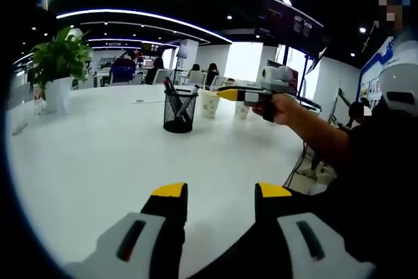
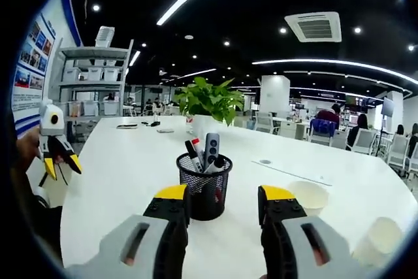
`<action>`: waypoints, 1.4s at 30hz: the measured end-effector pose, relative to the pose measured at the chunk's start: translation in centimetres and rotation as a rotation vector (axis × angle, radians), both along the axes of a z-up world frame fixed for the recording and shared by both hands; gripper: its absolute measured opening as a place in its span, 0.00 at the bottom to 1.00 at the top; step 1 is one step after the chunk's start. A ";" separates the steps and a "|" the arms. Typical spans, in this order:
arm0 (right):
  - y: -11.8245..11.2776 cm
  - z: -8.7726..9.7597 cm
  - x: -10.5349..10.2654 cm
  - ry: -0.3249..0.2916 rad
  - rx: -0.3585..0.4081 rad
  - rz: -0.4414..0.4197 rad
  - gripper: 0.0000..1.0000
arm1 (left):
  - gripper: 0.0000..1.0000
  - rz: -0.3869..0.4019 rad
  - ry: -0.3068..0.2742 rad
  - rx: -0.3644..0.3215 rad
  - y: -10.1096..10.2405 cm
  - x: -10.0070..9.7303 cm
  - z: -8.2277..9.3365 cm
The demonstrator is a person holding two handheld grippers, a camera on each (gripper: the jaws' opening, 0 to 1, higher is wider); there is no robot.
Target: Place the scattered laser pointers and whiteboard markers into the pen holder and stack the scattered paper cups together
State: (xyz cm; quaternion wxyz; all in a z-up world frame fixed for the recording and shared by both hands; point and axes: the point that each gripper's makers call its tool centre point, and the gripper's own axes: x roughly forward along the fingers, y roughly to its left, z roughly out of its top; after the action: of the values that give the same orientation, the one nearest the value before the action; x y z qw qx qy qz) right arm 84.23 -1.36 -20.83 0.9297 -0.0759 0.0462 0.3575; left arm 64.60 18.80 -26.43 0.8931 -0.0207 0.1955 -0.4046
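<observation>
Open-plan office all around you, dark ceiling with light strips, and a big white table [image 1: 98, 155] carrying everything.

From your left gripper view, your left gripper [image 1: 215, 194] sits low over the near part of the table with its yellow-tipped jaws spread apart and nothing between them. Well ahead of those jaws, a bit to the left of them, stands the black mesh pen holder [image 1: 179, 112] with markers already poking out of it. Just past it to the right are two paper cups [image 1: 209, 103], one closer and one further along. Your right gripper [image 1: 228, 94] comes in from the right, held out over the table above the cups, your hand [image 1: 285, 108] wrapped around the handle. Its jaws look nearly together from this angle, but I can't tell for sure here. A potted plant [image 1: 59, 63] sits far off to the left.

From your right gripper view, the jaws are parted and holding nothing, with the pen holder right ahead and partly showing between them. You can see whiteboard markers [image 2: 193, 155] and a grey laser pointer [image 2: 211, 149] standing in it. Two paper cups lie to the right of the jaws: one [image 2: 308, 195] just beside the right jaw, another [image 2: 380, 236] further out right. They're apart, not stacked.
</observation>
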 end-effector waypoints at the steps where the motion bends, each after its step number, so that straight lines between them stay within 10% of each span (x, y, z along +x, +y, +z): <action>1: 0.0 0.0 0.0 -0.001 -0.002 0.000 0.44 | 0.44 -0.001 0.001 0.000 0.0 0.0 0.0; 42: -4.4 -0.6 -0.2 -0.025 -0.316 -0.072 0.46 | 0.44 -0.023 0.017 0.017 -0.2 -0.8 -0.3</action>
State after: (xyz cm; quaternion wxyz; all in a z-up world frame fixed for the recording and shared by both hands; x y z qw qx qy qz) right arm 84.01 -5.80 -21.42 0.9189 -0.2239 0.0930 0.3111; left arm 63.84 18.62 -26.78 0.8868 -0.0144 0.2066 -0.4130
